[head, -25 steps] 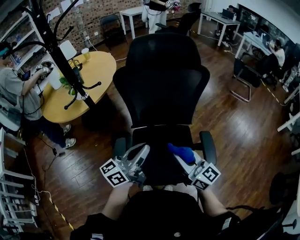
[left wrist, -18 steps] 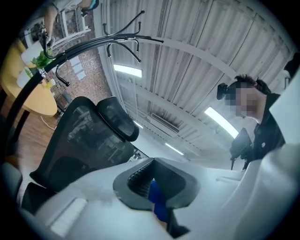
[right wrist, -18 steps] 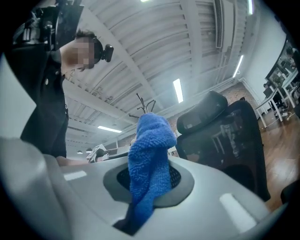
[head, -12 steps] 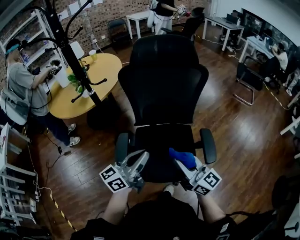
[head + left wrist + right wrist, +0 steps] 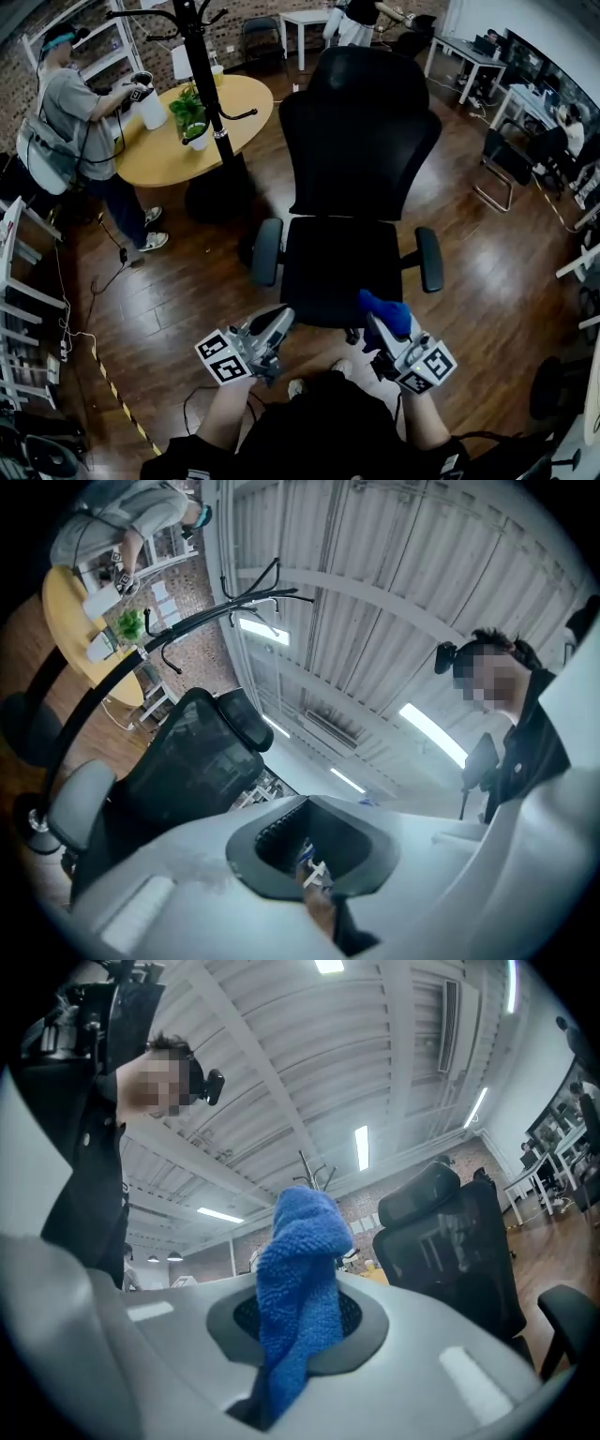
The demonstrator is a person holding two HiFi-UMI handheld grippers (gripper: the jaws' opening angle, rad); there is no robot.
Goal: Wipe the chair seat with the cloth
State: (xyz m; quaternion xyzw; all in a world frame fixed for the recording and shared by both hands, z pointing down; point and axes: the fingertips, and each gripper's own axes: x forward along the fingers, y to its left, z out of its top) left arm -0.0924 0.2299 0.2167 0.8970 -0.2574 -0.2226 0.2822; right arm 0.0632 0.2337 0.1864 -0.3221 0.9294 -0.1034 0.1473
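A black office chair faces me in the head view, its seat bare between two armrests and its tall backrest behind. My right gripper hovers just off the seat's front right corner, shut on a blue cloth. In the right gripper view the cloth stands bunched up out of the closed jaws of the right gripper. My left gripper is held off the seat's front left edge, over the floor. In its own view the left gripper has its jaws together with nothing in them.
A round yellow table with a potted plant and a black coat stand stands left of the chair. A person works at the table's far side. White shelving lines the left; desks and a chair stand at right.
Both grippers have drawn back from over the seat to just past its front edge, the blue cloth coming along in the right one. The chair now lies farther ahead.
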